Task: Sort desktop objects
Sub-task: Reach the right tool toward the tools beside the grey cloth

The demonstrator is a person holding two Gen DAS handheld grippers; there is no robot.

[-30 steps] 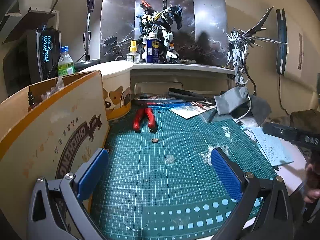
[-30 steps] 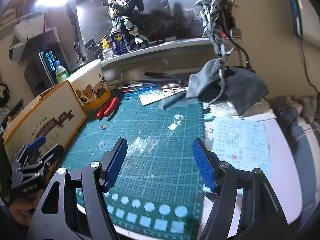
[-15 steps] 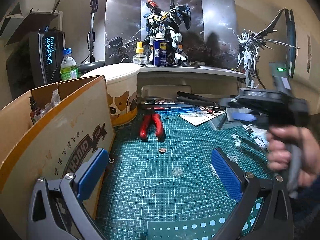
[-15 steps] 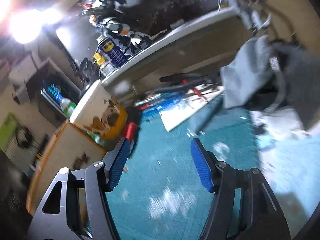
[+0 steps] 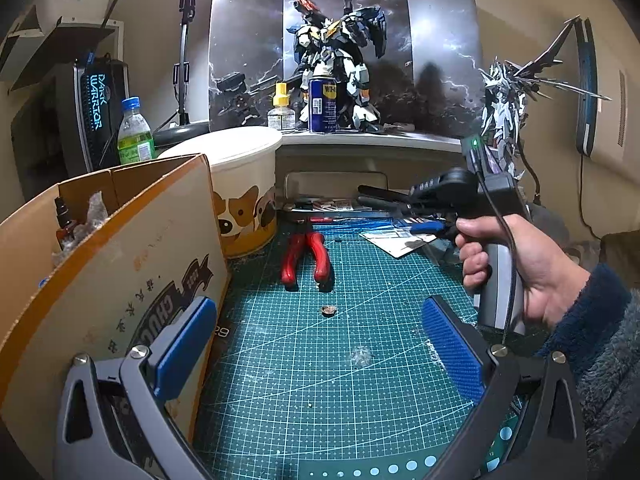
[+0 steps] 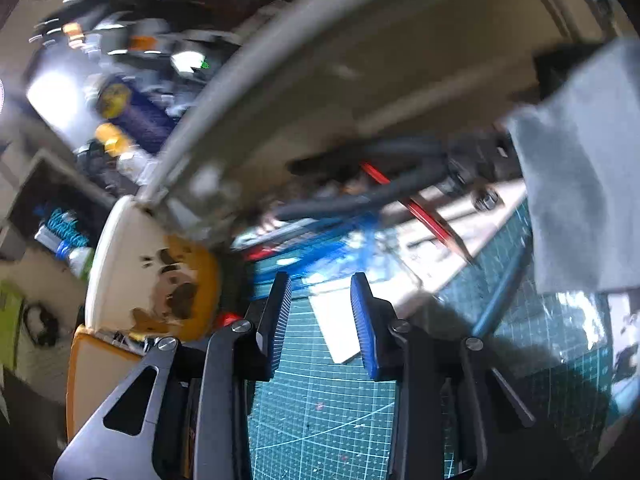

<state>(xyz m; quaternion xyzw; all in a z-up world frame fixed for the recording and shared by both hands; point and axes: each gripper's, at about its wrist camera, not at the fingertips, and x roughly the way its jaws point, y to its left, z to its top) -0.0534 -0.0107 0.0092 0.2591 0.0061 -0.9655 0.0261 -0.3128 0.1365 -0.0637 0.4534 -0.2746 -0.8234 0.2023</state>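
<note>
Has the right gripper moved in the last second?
Yes. The right gripper has pushed forward across the cutting mat toward the clutter at the back by the corgi tub, and its fingers have narrowed.
</note>
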